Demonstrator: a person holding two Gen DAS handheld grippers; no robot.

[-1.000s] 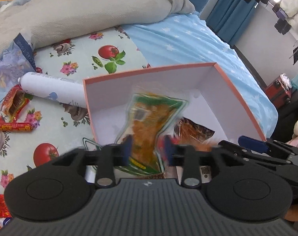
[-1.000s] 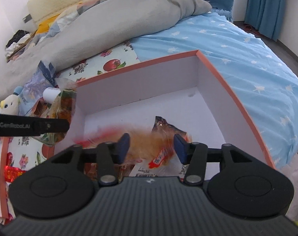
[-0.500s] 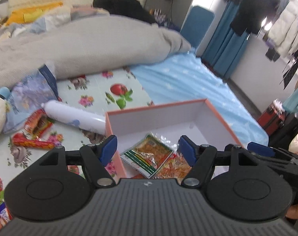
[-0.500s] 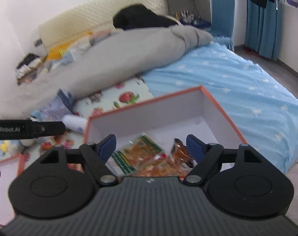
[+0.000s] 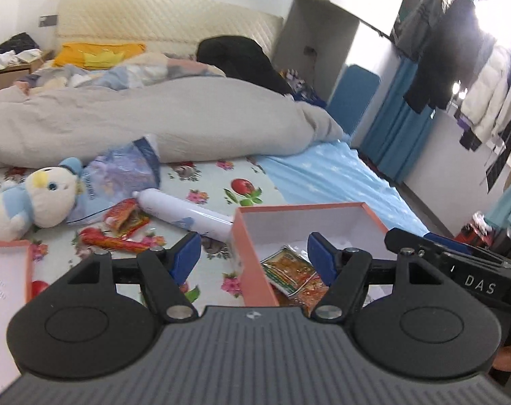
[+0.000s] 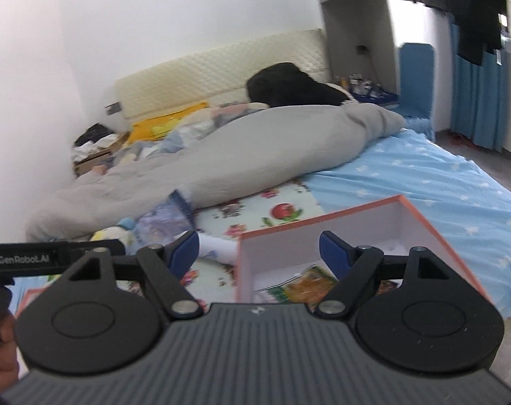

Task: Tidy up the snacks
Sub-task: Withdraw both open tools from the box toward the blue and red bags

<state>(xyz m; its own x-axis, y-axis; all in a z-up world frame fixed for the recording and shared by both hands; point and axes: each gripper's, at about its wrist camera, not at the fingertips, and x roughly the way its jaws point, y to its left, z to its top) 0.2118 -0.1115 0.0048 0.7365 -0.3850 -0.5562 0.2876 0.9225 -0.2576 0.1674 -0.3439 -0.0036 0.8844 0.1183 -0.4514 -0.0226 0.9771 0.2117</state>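
Orange-and-green snack packets (image 5: pixel 290 270) sit inside the salmon-rimmed white box (image 5: pixel 252 260), so that drop looks done. Left gripper (image 5: pixel 253 256) hangs above the box's near corner, fingers spread wide, nothing held; right gripper (image 6: pixel 258 249) likewise gaping and empty. Out on the fruit-print cloth (image 5: pixel 218 185) lie a red packet (image 5: pixel 125 214) and red stick snack (image 5: pixel 115 241), beside the white tube (image 5: pixel 184 214). Next, probably: swing left, straddle one, pinch.
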